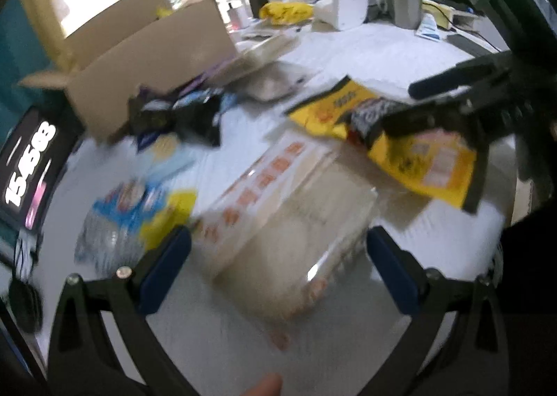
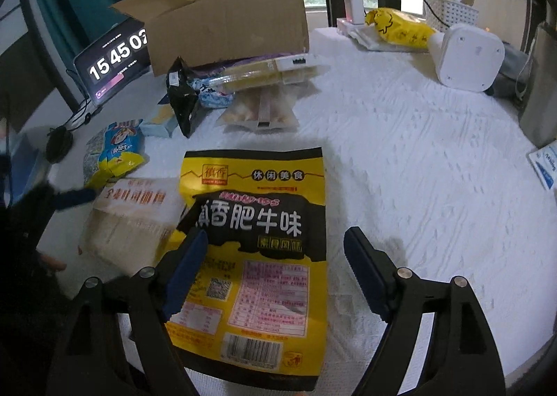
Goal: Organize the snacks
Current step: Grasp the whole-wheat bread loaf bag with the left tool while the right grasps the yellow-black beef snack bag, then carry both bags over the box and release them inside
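Note:
A yellow and black snack bag [image 2: 257,256] lies flat on the white tablecloth between the fingers of my open right gripper [image 2: 275,260]. It overlaps a clear pack of bread with orange print [image 2: 132,218] to its left. In the left wrist view my open left gripper [image 1: 278,263] hovers over that bread pack [image 1: 296,222]. The yellow bag [image 1: 400,149] and the right gripper [image 1: 452,89] show at the upper right there. A blue and yellow snack bag [image 2: 115,152] lies further left.
An open cardboard box [image 2: 226,23] stands at the back left, with several snack packs [image 2: 257,82] piled in front of it. A tablet clock [image 2: 115,58] leans at the left edge. A white appliance [image 2: 466,55] and a yellow bag [image 2: 400,27] sit at the back right.

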The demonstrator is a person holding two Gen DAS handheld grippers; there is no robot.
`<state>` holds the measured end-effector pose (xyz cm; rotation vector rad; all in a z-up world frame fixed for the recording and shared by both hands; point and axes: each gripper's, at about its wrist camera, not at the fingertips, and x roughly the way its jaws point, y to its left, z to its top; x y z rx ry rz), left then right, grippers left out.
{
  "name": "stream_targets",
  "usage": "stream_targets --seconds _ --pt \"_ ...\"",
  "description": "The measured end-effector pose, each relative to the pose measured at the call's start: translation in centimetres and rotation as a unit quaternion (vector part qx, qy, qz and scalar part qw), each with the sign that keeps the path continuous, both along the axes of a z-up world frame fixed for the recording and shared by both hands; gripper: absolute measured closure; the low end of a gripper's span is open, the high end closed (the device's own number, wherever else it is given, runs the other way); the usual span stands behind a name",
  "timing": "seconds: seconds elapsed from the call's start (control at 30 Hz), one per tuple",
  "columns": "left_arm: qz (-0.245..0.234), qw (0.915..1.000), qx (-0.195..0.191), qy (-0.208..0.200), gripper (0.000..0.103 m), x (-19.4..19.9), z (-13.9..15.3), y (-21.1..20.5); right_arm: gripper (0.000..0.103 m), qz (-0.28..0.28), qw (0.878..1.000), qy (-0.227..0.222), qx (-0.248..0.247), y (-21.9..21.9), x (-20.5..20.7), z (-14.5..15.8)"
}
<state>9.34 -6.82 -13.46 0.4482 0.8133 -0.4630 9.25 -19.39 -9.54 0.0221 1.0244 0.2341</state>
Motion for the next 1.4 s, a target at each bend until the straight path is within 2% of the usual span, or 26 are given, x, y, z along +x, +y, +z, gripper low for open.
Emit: stream_targets --seconds 0.17,0.3,0.5,0.57,0.67,0.7,0.8,0.97,1.0,1.4 --pt "-0.024 0.9996 0.001 0.017 0.001 2.9 -0.4 -1.8 0.02 -0.008 1.0 0.008 0.02 -0.8 0.6 -0.4" --pt "-0.015 0.9978 -0.029 0.058 0.001 5.2 -0.8 -1.5 0.02 -0.011 0.999 0.019 0.048 -1.1 1.4 -0.8" --pt "0.017 0.9913 -0.075 0.107 0.002 7.7 -1.4 0.2 0.02 -0.005 0.999 0.013 0.036 -0.3 2.6 -1.0" --pt "0.018 0.991 -0.08 0.106 0.002 7.7 -1.3 0.4 0.02 0.001 1.0 0.005 0.016 0.3 2.7 -1.2" --pt "0.024 0.9914 -0.083 0.098 0.015 7.3 -1.2 0.5 0.021 0.008 1.0 -0.003 -0.007 1.1 2.9 -1.5" --pt "0.026 0.9906 -0.09 0.1 0.016 7.2 -1.0 0.7 0.023 0.009 1.0 -0.008 -0.013 1.3 2.9 -1.6" --pt "0.028 0.9902 -0.096 0.098 0.018 6.8 -0.9 1.2 0.042 0.009 0.999 -0.028 -0.038 2.0 2.9 -1.7" --pt "0.039 0.9887 -0.116 0.086 0.02 5.6 0.3 1.8 0.054 0.003 0.999 -0.043 -0.028 1.5 2.7 -1.1" --pt "0.042 0.9883 -0.122 0.081 0.02 5.3 0.7 2.0 0.059 0.002 0.998 -0.047 -0.029 1.4 2.6 -0.8" --pt "0.082 0.9804 -0.179 0.016 0.02 5.2 6.2 4.2 0.059 0.002 0.994 -0.111 -0.019 0.2 3.0 4.5"
